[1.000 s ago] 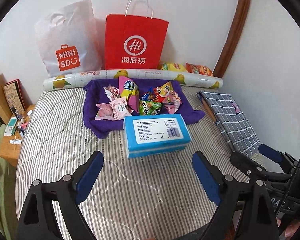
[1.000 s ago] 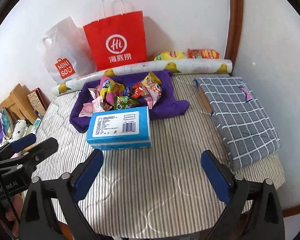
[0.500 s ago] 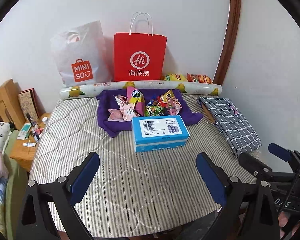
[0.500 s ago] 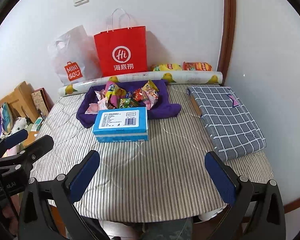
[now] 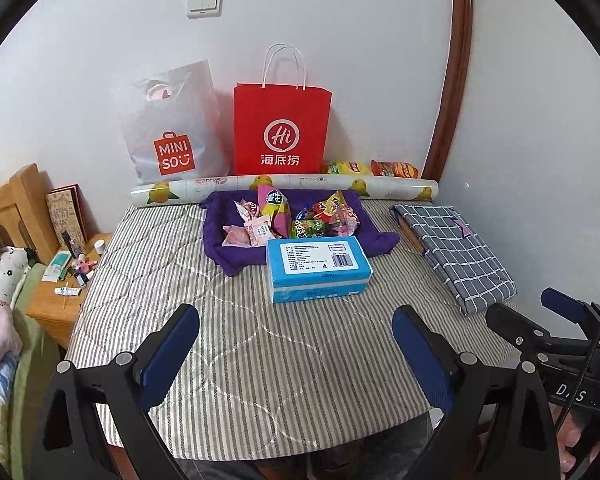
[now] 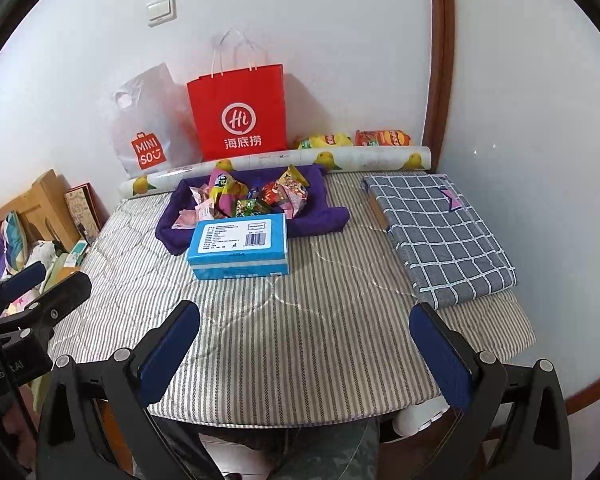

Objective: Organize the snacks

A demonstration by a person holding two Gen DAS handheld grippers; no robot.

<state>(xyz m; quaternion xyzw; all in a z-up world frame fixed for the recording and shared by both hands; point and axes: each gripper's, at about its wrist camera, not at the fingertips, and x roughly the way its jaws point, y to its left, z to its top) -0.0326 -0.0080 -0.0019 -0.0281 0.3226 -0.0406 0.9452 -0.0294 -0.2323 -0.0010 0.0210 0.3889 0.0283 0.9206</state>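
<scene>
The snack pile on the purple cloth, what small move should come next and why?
Probably bring the left gripper forward over the blue box toward the snack packets on the purple cloth. Both it and the right gripper hang open and empty near the table's front edge, with the striped cover between them and the snacks, and nothing is sorted yet.
</scene>
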